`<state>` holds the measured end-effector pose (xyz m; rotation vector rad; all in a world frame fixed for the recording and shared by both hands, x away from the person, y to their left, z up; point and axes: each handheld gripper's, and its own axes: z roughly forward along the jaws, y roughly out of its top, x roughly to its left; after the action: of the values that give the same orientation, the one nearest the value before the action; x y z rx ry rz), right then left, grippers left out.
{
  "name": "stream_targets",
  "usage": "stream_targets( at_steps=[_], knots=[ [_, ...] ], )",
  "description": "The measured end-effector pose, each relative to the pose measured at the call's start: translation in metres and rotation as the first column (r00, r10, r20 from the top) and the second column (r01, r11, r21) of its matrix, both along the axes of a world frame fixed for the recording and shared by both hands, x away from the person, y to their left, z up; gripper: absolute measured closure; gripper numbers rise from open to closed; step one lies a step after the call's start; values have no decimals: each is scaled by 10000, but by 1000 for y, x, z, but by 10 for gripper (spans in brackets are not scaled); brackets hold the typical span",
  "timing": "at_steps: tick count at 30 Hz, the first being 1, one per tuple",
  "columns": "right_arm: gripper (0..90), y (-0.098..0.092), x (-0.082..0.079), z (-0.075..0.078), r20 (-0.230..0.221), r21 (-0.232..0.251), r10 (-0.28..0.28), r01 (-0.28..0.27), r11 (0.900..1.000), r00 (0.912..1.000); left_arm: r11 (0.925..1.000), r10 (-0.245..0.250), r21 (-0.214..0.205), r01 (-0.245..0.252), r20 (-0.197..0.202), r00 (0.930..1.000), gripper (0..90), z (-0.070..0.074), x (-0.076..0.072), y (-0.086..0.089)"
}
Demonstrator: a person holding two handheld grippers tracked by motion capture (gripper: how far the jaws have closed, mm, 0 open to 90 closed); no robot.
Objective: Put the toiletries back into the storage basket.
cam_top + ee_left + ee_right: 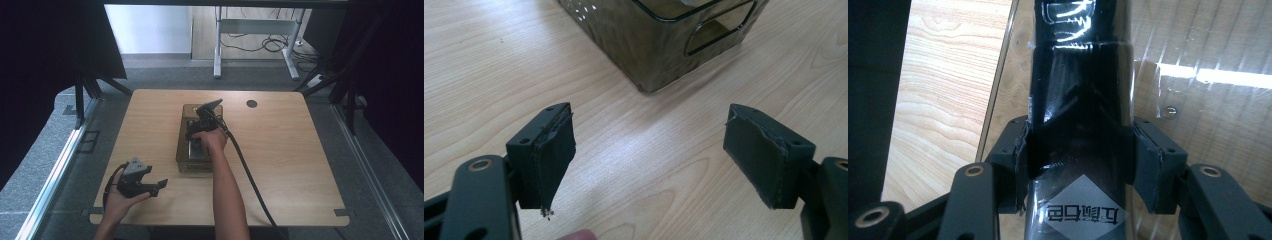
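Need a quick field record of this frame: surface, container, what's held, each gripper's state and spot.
surface: wooden table
container: clear smoky bin, mid-table, cut-out handle in its end wall
held item: glossy black packet, pale diamond label with print
right gripper: pads pressed on both sides of the black packet, over the bin
left gripper: open, nothing between the jaws, near the table's front left corner, apart from the bin

My left gripper rests low in my upturned left hand near my body, its jaws spread wide with nothing between them. My right arm stretches forward, and my right gripper points down, its pads pressed flat on both sides of a glossy black pack.
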<state>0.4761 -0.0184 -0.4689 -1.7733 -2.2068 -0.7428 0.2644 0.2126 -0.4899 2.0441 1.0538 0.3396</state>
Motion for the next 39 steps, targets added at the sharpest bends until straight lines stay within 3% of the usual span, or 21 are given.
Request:
stream_targets(
  at_steps=[19,39],
  knots=[
    [469,7,-2,-19,-305,23,-822,823,9966,9962,10000,-29,-1,29,9,10000,210,0,0,-1],
    [458,16,-5,-30,-741,-151,-1032,1024,9946,9919,10000,-5,-8,5,45,10000,211,-1,1,-1]
  ],
)
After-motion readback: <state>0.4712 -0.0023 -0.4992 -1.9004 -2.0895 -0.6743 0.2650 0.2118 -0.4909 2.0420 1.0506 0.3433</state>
